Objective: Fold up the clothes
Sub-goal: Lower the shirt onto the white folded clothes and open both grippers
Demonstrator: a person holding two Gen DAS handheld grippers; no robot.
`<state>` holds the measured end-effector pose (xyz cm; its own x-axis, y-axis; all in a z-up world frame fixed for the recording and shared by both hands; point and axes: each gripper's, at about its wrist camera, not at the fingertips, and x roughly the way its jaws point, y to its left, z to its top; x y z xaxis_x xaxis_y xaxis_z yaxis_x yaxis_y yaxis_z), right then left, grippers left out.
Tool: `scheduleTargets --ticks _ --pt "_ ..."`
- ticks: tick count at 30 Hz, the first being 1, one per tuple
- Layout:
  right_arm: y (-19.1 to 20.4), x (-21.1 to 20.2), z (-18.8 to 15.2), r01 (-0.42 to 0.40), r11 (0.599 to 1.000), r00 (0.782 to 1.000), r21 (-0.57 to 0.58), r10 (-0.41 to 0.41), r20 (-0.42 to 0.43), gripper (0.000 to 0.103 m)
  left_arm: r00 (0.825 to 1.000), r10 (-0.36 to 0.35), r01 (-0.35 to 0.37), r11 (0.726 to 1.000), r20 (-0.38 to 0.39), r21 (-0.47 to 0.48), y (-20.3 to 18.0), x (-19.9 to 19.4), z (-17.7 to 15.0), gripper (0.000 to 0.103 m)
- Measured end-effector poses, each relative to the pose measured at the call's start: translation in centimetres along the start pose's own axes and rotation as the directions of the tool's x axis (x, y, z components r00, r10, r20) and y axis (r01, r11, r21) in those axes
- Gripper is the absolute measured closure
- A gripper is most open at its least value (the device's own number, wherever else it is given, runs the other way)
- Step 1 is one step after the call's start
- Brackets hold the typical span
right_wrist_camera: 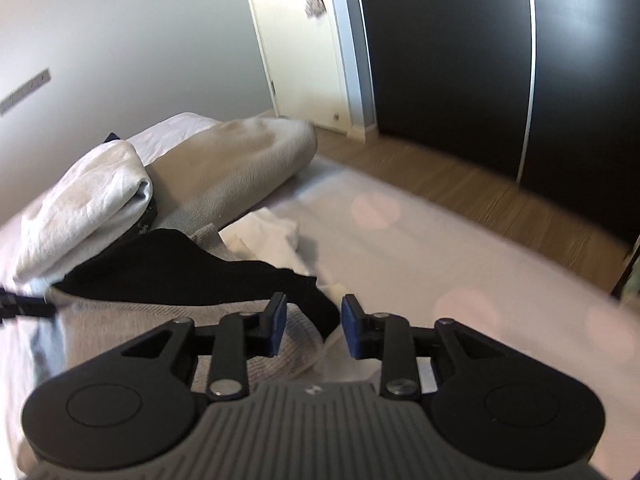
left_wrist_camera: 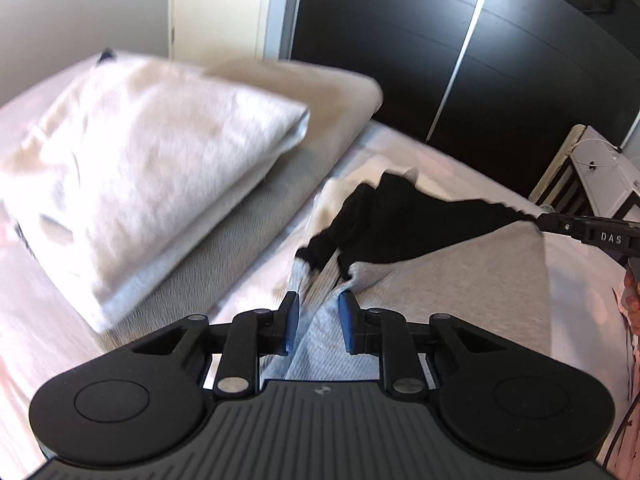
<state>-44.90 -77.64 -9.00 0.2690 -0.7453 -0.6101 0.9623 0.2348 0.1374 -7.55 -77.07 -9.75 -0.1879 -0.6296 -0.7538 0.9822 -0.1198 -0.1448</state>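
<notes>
While both pairs of tongs hover low over the pale pink bed sheet (right_wrist_camera: pixel 400 248), we see the clothes lying loose between them. A black soft garment (left_wrist_camera: pixel 400 216) sits rumpled on top of a grey ribbed knit garment (left_wrist_camera: pixel 460 272), near the middle of the bed, and neither shows a neat fold.

Our left tongs (left_wrist_camera: pixel 318 312) are spread, with a ridge of the grey knit running up through the gap and not pinched. Our right tongs (right_wrist_camera: pixel 314 316) are spread too; a pointed end of the black garment reaches into their gap, and in the left wrist view that end draws out toward them, but the pads are not pressed on it.

We judge that the work in hand is to get hold of the black piece apart from the grey one. To do it well, we would close on the black edge alone, deep enough that the thin cloth does not slip, and keep the grey knit out of the bite.

To the far left lie a white plump pillow (left_wrist_camera: pixel 140 152) and a beige fleecy blanket (right_wrist_camera: pixel 240 160), and a small white folded cloth (right_wrist_camera: pixel 272 232) rests just beyond the black garment. We see no basket, box or drawer, so nothing here holds clothes
</notes>
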Motion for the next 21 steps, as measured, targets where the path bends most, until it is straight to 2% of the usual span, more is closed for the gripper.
scheduleTargets --ticks 4,9,13,17,21 --pt "2.5 -2.7 0.1 -0.083 0.994 0.996 -0.075 0.085 0.022 0.068 1.000 -0.008 0.008 0.999 0.009 0.034 -1.1 0.4 1.0 0.084" --pt "7.5 -3.5 -0.8 -0.213 0.958 0.977 -0.193 0.208 -0.042 0.069 1.000 -0.019 0.018 0.997 0.021 0.077 -2.5 0.9 2.3 0.084" --pt "10.0 -2.0 -2.5 -0.208 0.942 0.977 -0.265 0.186 -0.104 0.069 1.000 -0.016 0.014 0.995 0.019 0.097 -3.1 1.8 3.1 0.086" --pt "9.5 -0.6 -4.3 -0.206 0.949 0.975 -0.240 0.179 -0.132 0.069 1.000 0.016 -0.015 0.996 -0.010 0.085 -2.5 3.7 3.2 0.088" --pt "9.4 0.6 -5.1 -0.213 0.942 0.974 -0.258 0.183 -0.133 0.069 0.999 0.018 -0.015 0.996 -0.039 0.088 -2.0 5.6 3.0 0.086"
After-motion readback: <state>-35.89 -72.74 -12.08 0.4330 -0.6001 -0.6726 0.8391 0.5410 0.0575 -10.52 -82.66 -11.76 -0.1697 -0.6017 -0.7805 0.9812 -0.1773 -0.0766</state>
